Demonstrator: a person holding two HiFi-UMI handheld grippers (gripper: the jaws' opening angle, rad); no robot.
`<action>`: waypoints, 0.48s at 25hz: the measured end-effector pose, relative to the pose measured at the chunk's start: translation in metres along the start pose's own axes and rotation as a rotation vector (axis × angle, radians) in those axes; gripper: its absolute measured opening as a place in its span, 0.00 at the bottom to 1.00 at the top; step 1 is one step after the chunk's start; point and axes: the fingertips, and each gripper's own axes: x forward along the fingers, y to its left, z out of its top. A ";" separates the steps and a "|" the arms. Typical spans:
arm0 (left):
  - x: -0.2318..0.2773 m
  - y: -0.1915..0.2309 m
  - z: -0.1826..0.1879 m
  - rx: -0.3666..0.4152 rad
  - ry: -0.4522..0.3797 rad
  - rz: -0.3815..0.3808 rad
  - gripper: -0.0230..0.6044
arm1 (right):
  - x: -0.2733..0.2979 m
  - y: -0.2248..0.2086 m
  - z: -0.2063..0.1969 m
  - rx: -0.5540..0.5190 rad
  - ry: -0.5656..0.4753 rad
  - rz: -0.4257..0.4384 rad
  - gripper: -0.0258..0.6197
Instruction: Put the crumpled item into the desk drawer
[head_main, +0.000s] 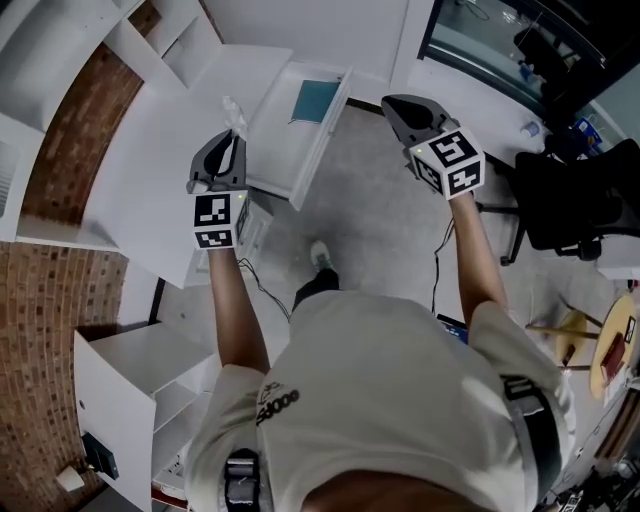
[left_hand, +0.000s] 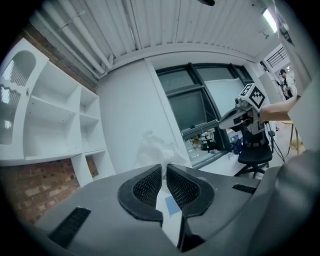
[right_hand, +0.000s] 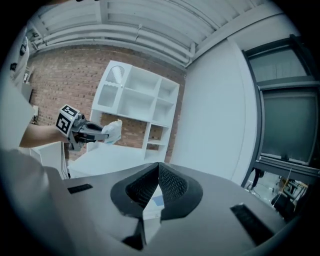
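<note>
Crumpled item (head_main: 234, 113), clear plastic, sticks out of left gripper (head_main: 231, 137) tips, over white desk (head_main: 165, 175), just left of open drawer (head_main: 322, 140). Blue sheet (head_main: 316, 100) lies in drawer. Right gripper (head_main: 398, 106) is held right of drawer, above floor.

Left gripper view: pads (left_hand: 147, 186) clamped on the item (left_hand: 154, 149), w/ plastic bunched beyond tips.

Right gripper view: jaws closed tip to tip, nothing btwn them. Left gripper w/ item (right_hand: 113, 131) shows far left.
</note>
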 end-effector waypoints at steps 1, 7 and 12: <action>0.012 0.011 -0.001 0.000 -0.002 -0.004 0.11 | 0.014 -0.002 0.002 -0.007 0.013 0.009 0.05; 0.076 0.064 -0.017 0.001 0.006 -0.037 0.11 | 0.089 -0.020 0.005 -0.026 0.069 0.018 0.05; 0.126 0.093 -0.037 -0.006 0.022 -0.078 0.11 | 0.141 -0.037 -0.001 -0.018 0.097 0.004 0.05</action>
